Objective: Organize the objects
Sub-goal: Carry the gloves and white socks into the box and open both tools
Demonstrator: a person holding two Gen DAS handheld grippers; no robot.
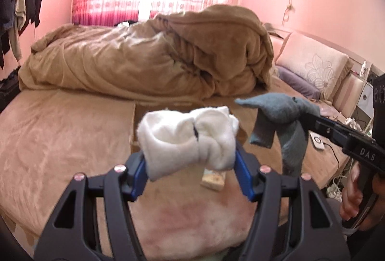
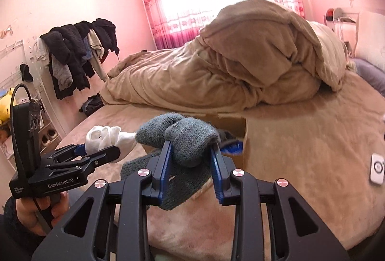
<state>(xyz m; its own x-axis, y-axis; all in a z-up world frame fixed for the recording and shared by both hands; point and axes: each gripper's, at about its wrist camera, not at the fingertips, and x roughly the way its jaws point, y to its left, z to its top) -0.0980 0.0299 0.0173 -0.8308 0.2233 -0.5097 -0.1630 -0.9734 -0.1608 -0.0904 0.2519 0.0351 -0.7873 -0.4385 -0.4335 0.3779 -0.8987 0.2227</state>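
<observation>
Bed (image 1: 60, 131): tan sheet, most of the near half bare. Heaped tan duvet (image 1: 149, 59) fills the far half under the pink-curtained window. Pillows (image 1: 312, 63) sit at the head end, to my right.

Cardboard box (image 2: 237, 127): sits on the bed just beyond my tools, open side up. From the right wrist view I see something dark and a bit of blue inside it; cannot tell what. My guess is this is where the socks belong.

Grey sock bundle (image 2: 185, 140): held in my right tool (image 2: 191, 160), the narrow-set blue pads pressing on its rolled middle, with one cuff end hanging below. It is off the bed, in the air just in front of the box.

White sock bundle (image 1: 190, 138): held in my left tool (image 1: 192, 164), set wider, pads closed on the fat knotted roll. Also clear of the bed, just beside the grey one.

Small items on the sheet: a pale wrapped packet (image 1: 214, 180) under the left tool, and a white remote-like device (image 2: 377, 168) to the right.

Progress, as I judge it: both bundles are gripped and raised but not yet placed. Left to do: carry them over the box and release. Whether the packet and device also need sorting I cannot say.
</observation>
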